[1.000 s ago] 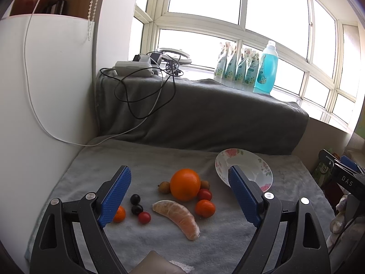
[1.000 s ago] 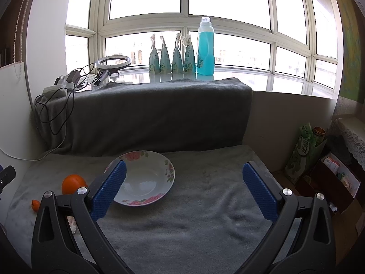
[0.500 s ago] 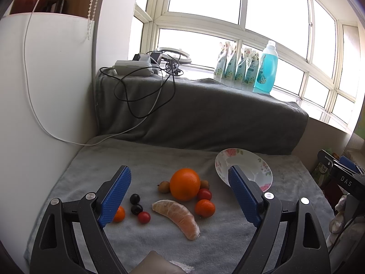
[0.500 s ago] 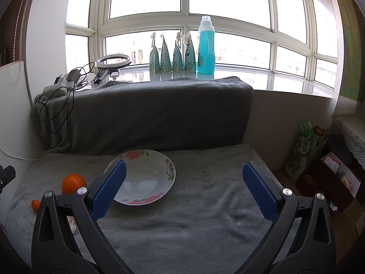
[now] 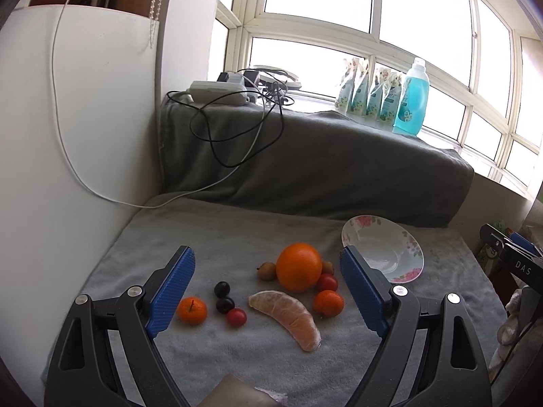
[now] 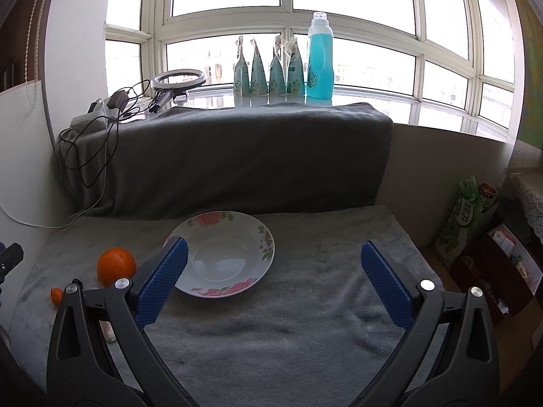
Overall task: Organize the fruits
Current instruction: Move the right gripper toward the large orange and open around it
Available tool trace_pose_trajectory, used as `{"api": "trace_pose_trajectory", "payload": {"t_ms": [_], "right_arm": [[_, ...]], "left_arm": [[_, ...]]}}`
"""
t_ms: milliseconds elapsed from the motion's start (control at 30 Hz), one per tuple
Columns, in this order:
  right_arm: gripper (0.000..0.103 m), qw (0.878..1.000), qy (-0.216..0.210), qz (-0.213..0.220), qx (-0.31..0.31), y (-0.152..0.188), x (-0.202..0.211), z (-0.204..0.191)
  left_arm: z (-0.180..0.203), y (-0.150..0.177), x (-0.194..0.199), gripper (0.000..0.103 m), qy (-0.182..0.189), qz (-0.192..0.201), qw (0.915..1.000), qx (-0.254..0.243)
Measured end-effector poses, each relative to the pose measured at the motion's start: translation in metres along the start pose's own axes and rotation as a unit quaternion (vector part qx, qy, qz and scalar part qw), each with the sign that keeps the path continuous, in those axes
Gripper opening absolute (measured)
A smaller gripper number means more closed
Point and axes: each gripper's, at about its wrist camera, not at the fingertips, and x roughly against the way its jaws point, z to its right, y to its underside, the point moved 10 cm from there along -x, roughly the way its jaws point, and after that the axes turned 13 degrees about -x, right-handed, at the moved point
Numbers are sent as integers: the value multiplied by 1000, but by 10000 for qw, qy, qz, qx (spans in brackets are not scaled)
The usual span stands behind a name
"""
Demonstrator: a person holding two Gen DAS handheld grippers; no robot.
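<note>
The gray towel [image 5: 237,230] carries all the fruit; the floral plate [image 6: 264,237] stands empty to its right. Largest is the orange [image 5: 298,266], then the peeled citrus segment [image 5: 288,315]. Left gripper [image 5: 268,291] and right gripper [image 6: 271,285] are both spread wide, holding nothing. Recommend straddling the orange squarely and closing gently.

- Left claw [image 5: 266,291]: blue pads spread wide, holding nothing, above the grey towel [image 5: 217,234].
- Large orange [image 5: 298,266]: centre of the fruit cluster; peeled citrus segment [image 5: 288,317] in front of it.
- Two dark grapes [image 5: 223,296], a cherry tomato [image 5: 236,317] and a small mandarin [image 5: 192,310]: left of the segment.
- Floral plate [image 5: 404,237]: empty, right of the orange.
</note>
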Motion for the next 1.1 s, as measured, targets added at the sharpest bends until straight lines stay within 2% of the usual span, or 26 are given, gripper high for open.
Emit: {"api": "trace_pose_trajectory", "payload": {"t_ms": [267,500,767,1100], "right_arm": [[103,9971,-585,-421,238,9,-16,-28],[103,9864,-1220,-1028,394,24,-40,-61],[103,9620,-1945,-1830,578,40,-65,-100],[103,9357,-2421,-2479,666,51,-91,-142]], "left_arm": [[-33,18,-3,87,-234,-209,9994,138],[-46,31,-10,87,-214,-363,9986,325],[-35,49,-26,87,126,-652,9968,436],[-8,55,-46,87,604,-784,9940,464]]}}
